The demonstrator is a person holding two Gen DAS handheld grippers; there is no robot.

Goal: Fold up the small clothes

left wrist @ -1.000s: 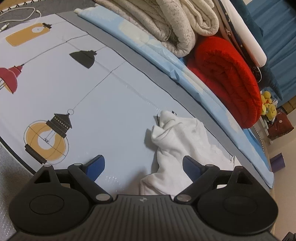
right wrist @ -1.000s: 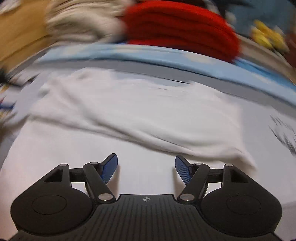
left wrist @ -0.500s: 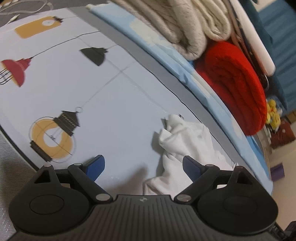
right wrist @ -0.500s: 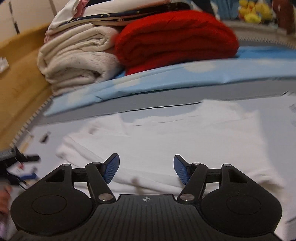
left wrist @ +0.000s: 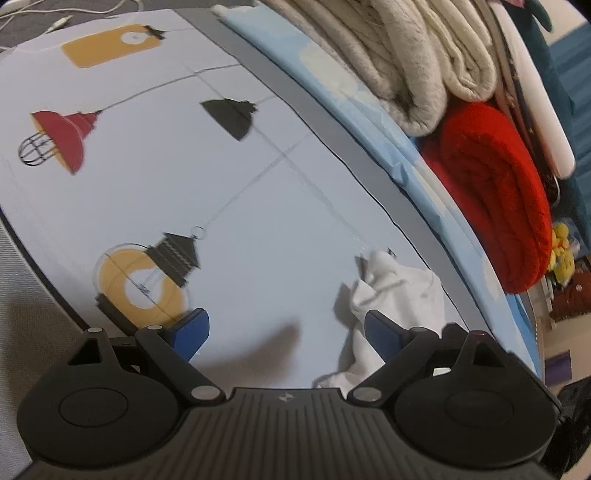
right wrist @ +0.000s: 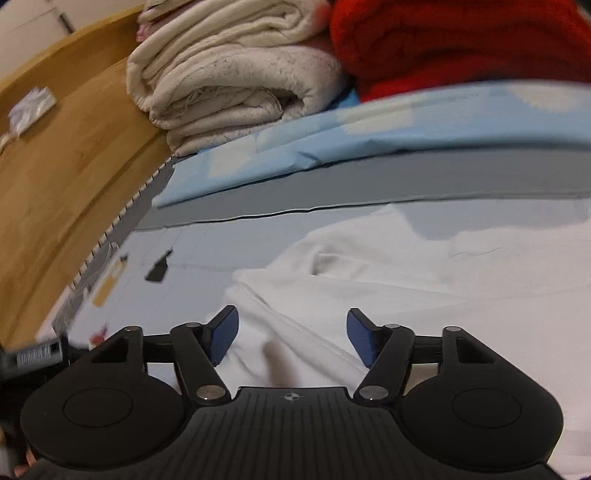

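Note:
A small white garment [left wrist: 397, 295] lies crumpled on the pale blue lamp-print sheet [left wrist: 258, 206]; in the right wrist view the same white garment [right wrist: 406, 280] spreads across the lower half. My left gripper [left wrist: 286, 330] is open, hovering over bare sheet, with the garment's bunched end by its right fingertip. My right gripper [right wrist: 291, 338] is open low over the garment's left edge, with white cloth lying below the gap between its blue pads [right wrist: 360, 341]; nothing is pinched.
A cream folded blanket [right wrist: 236, 85] and a red rolled blanket [left wrist: 495, 192] are stacked along the far side on a light blue cloud-print cover [right wrist: 369, 136]. A wooden headboard [right wrist: 62, 158] stands at the left. A white cable [left wrist: 55, 14] lies at the sheet's far corner.
The right gripper swept left along the garment to its left edge, bringing the headboard into view. The left gripper shifted slightly left and rolled; the garment now sits further right in its view.

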